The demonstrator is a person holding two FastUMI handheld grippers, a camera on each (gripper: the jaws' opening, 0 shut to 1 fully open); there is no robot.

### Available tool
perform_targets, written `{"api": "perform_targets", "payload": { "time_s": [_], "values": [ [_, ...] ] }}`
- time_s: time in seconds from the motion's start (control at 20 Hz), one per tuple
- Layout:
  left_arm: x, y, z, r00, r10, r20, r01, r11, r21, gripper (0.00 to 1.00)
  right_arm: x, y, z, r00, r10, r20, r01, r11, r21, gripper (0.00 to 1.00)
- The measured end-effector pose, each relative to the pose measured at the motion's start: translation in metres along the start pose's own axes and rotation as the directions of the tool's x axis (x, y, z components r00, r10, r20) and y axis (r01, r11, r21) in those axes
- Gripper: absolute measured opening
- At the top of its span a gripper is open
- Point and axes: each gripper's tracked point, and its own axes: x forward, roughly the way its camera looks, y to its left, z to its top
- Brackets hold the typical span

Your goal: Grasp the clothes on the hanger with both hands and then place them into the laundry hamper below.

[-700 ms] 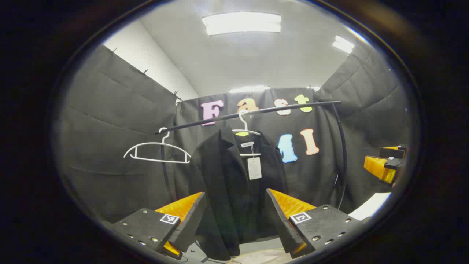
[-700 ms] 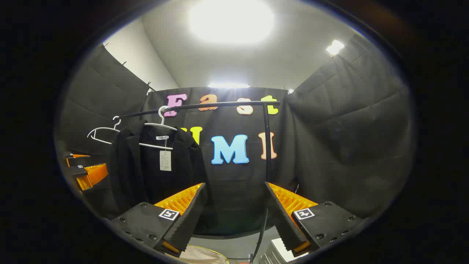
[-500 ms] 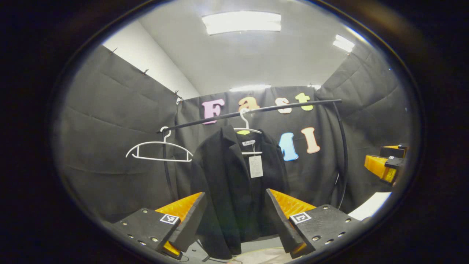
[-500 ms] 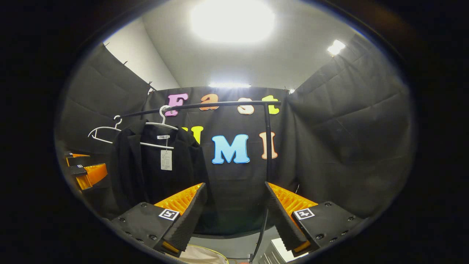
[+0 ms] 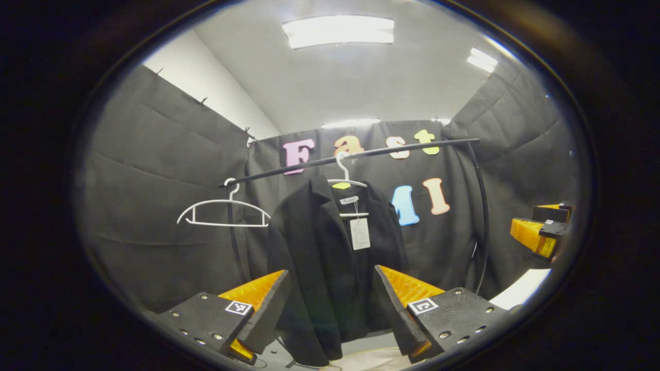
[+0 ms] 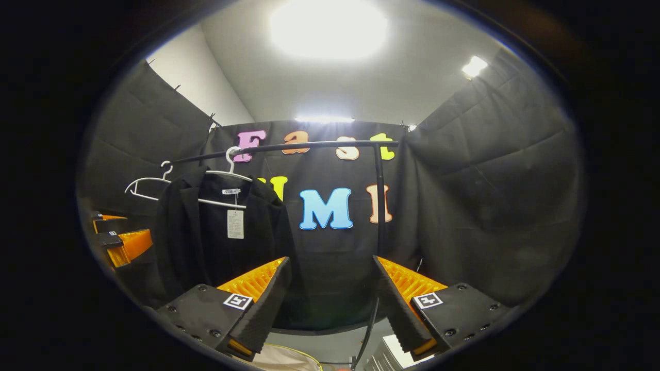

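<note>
A black jacket (image 5: 330, 257) hangs on a white hanger (image 5: 346, 181) from the dark rail (image 5: 361, 153) that runs across the back of the booth. A white tag (image 5: 360, 233) dangles at its open collar. A second hanger (image 5: 223, 212), bare, hangs from the same rail, well apart from the jacket on the side toward the rail's end.

In the left gripper view, the left gripper (image 5: 332, 309) points straight at the jacket, its fingers (image 5: 268, 309) spread wide with nothing between them; the jacket's lower half shows through the gap, farther off and untouched. At the edge of that view the right gripper (image 5: 539, 234) floats off to the side, apart from the jacket.

In the right gripper view, the right gripper (image 6: 330, 309) also has its fingers (image 6: 397, 309) spread wide and holds nothing. It faces the rail's upright post (image 6: 379, 206) and the cloth wall, with the jacket (image 6: 216, 242) off to one side. The left gripper (image 6: 121, 242) shows near the jacket's sleeve; whether it touches the cloth I cannot tell from here.

Below, between each pair of fingers, a pale rounded rim (image 6: 289, 358) peeks up, most likely the hamper (image 5: 361, 360), sitting under the rail and the jacket.
</note>
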Motion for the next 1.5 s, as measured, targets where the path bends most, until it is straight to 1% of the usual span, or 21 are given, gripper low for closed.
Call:
{"api": "perform_targets", "payload": {
  "time_s": [0.3, 0.35, 0.4, 0.45, 0.5, 0.55, 0.6, 0.65, 0.7, 0.75, 0.85, 0.9, 1.0, 1.05, 1.1, 1.2, 1.25, 1.3, 1.5],
  "values": [
    [0.007, 0.001, -0.007, 1.000, -0.006, -0.010, 0.006, 1.000, -0.007, 0.94, 0.003, 0.005, -0.002, 1.000, 0.002, -0.006, -0.002, 1.000, -0.003, 0.98],
    [0.008, 0.001, -0.008, 1.000, -0.007, -0.013, 0.007, 1.000, -0.009, 0.94, 0.004, 0.006, -0.002, 1.000, 0.003, -0.008, -0.003, 1.000, -0.002, 0.94],
    [0.010, 0.002, -0.009, 1.000, -0.010, -0.015, 0.010, 1.000, -0.012, 0.94, 0.006, 0.008, -0.002, 1.000, 0.004, -0.010, -0.004, 1.000, 0.001, 0.94],
    [0.011, 0.003, -0.009, 1.000, -0.013, -0.014, 0.013, 1.000, -0.013, 0.94, 0.007, 0.012, -0.001, 1.000, 0.006, -0.009, -0.006, 1.000, 0.005, 0.94],
    [0.013, 0.004, -0.009, 1.000, -0.017, -0.012, 0.017, 1.000, -0.012, 0.94, 0.009, 0.015, 0.000, 1.000, 0.007, -0.006, -0.007, 1.000, 0.007, 0.98],
    [0.016, 0.005, -0.009, 1.000, -0.022, -0.011, 0.022, 1.000, -0.011, 0.94, 0.011, 0.018, 0.001, 1.000, 0.011, -0.004, -0.011, 1.000, 0.007, 0.94],
    [0.019, 0.007, -0.009, 1.000, -0.026, -0.011, 0.026, 1.000, -0.009, 0.94, 0.014, 0.023, 0.003, 1.000, 0.014, -0.001, -0.014, 1.000, 0.006, 0.97],
    [0.022, 0.008, -0.008, 0.999, -0.031, -0.010, 0.031, 0.999, -0.010, 0.94, 0.017, 0.028, 0.003, 1.000, 0.017, 0.002, -0.017, 1.000, 0.002, 0.94],
    [0.026, 0.010, -0.009, 0.999, -0.037, -0.009, 0.037, 0.999, -0.012, 0.94, 0.021, 0.033, 0.005, 1.000, 0.020, 0.007, -0.020, 1.000, -0.002, 0.98],
    [0.030, 0.012, -0.009, 0.999, -0.041, -0.010, 0.041, 0.999, -0.014, 0.94, 0.026, 0.038, 0.006, 1.000, 0.021, 0.011, -0.021, 1.000, -0.006, 0.94],
    [0.039, 0.016, -0.010, 0.999, -0.050, -0.015, 0.050, 0.999, -0.021, 0.94, 0.032, 0.049, 0.007, 1.000, 0.028, 0.012, -0.028, 1.000, 0.000, 0.94],
    [0.044, 0.017, -0.010, 0.998, -0.055, -0.011, 0.055, 0.998, -0.026, 0.94, 0.035, 0.054, 0.006, 0.999, 0.033, 0.010, -0.033, 0.999, 0.009, 0.98],
    [0.052, 0.020, -0.007, 0.998, -0.060, -0.007, 0.060, 0.998, -0.023, 0.94, 0.043, 0.065, 0.002, 0.999, 0.044, 0.000, -0.044, 0.999, 0.020, 0.98],
    [0.058, 0.021, -0.004, 0.998, -0.060, -0.005, 0.060, 0.998, -0.018, 0.94, 0.046, 0.070, 0.001, 0.999, 0.051, -0.004, -0.051, 0.998, 0.021, 0.94],
    [0.062, 0.020, -0.002, 0.998, -0.061, 0.001, 0.061, 0.998, -0.018, 0.94, 0.050, 0.074, 0.001, 0.998, 0.059, -0.007, -0.059, 0.998, 0.018, 0.98],
    [0.073, 0.015, 0.003, 0.998, -0.066, 0.015, 0.066, 0.997, -0.028, 0.94, 0.060, 0.081, 0.002, 0.997, 0.077, -0.003, -0.077, 0.997, 0.007, 0.98],
    [0.078, 0.012, 0.006, 0.998, -0.067, 0.020, 0.068, 0.997, -0.032, 0.94, 0.064, 0.085, 0.004, 0.996, 0.088, 0.002, -0.088, 0.996, 0.004, 0.94],
    [0.083, 0.010, 0.006, 0.998, -0.064, 0.023, 0.065, 0.997, -0.033, 0.94, 0.071, 0.089, 0.005, 0.995, 0.103, 0.010, -0.103, 0.995, 0.003, 0.98],
    [0.105, 0.003, 0.011, 0.999, -0.030, 0.031, 0.030, 0.999, -0.013, 0.94, 0.101, 0.110, 0.007, 0.983, 0.184, 0.023, -0.185, 0.982, 0.025, 0.97]
  ]
}}
